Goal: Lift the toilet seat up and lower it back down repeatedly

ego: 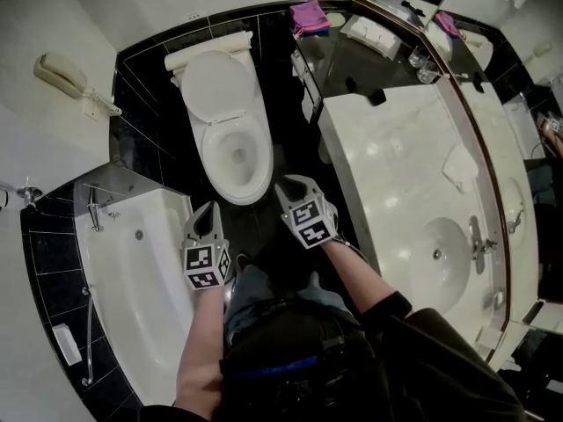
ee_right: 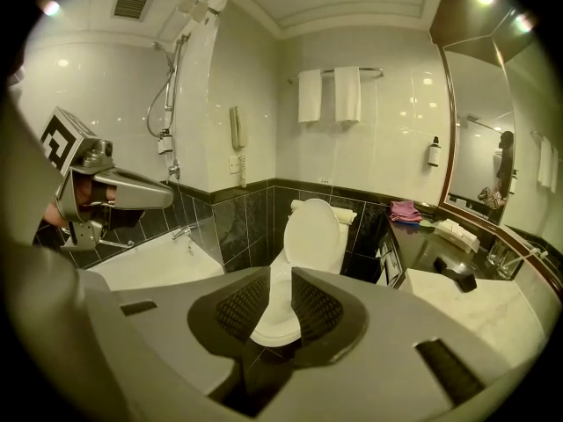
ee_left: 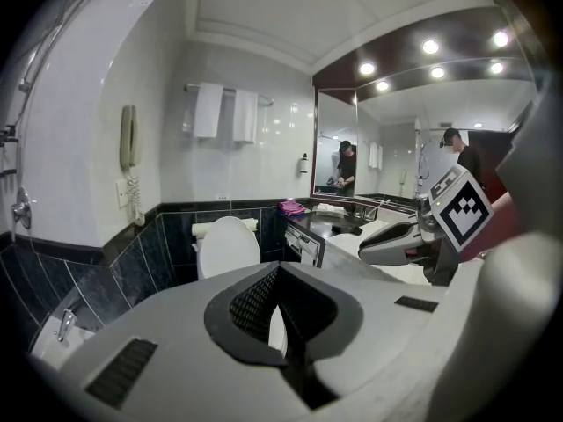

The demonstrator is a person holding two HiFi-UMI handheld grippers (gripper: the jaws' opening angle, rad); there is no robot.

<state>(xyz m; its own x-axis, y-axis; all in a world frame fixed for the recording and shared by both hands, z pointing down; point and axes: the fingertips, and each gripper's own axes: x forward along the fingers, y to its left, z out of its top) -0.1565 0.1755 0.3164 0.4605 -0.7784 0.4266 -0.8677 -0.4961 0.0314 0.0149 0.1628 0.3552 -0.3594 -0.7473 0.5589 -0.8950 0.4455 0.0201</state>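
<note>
Well, the toilet (ego: pixel 236 156) sits straight ahead of me against the black-tiled wall, bowl open, with a white oval flap (ego: pixel 211 86) standing upright against the tank (lid alone or lid with the toilet seat folded up behind it, I cannot tell). My right gripper (ego: pixel 295 185) hangs just off the front right of the bowl, touching nothing. Its jaws stand partly apart with only the toilet showing through the gap. My left gripper (ego: pixel 208 207) is beside it, off the front left of the bowl and over the dark floor, and its jaws are drawn together at the tips with nothing caught between them. To my left is the white bathtub (ego: pixel 132 271), with a wall phone (ego: pixel 62 73) above its far end. To my right runs the pale vanity counter (ego: pixel 396 165) with its basin (ego: pixel 444 253) below the mirror, and a pink cloth (ego: pixel 308 14) lies on the dark ledge beside the tank.
</note>
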